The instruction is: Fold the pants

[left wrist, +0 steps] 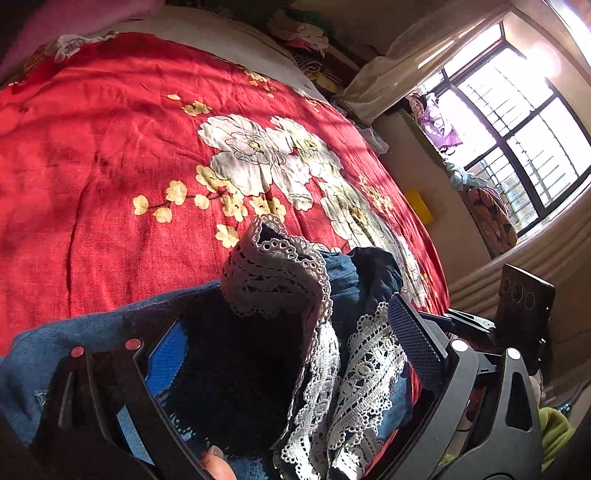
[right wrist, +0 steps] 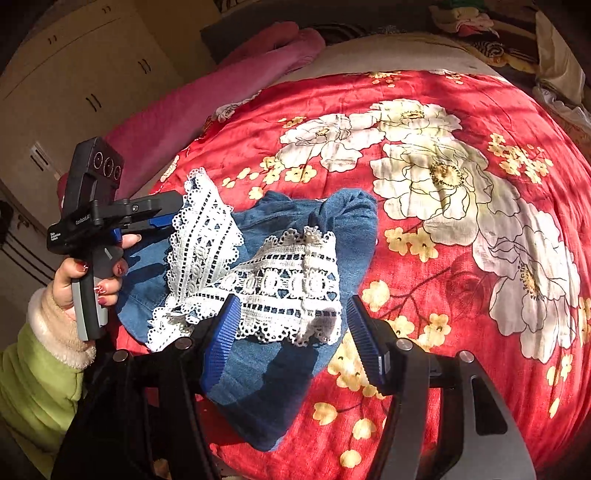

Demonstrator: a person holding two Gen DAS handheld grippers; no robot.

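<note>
The pants (right wrist: 258, 387) are blue denim with white lace hems (right wrist: 280, 284), and they lie crumpled on a red floral bedspread (right wrist: 424, 258). My right gripper (right wrist: 293, 341) is open just above them. One lace hem lies between its blue pads (right wrist: 221, 339), which do not press on it. A hand in a green sleeve holds my left gripper (right wrist: 166, 216) at the other lace hem. In the left wrist view my left gripper (left wrist: 291, 343) is wide open, and a lace hem (left wrist: 273, 273) stands up loose between its fingers. The denim (left wrist: 343, 273) bunches behind the hem.
A pink blanket (right wrist: 207, 103) lies along the bed's far left side, with a wardrobe (right wrist: 74, 74) beyond it. Piled clothes (left wrist: 306, 33) sit at the head of the bed. A barred window (left wrist: 517, 129) and a yellow object (left wrist: 417, 203) are past the bed's right edge.
</note>
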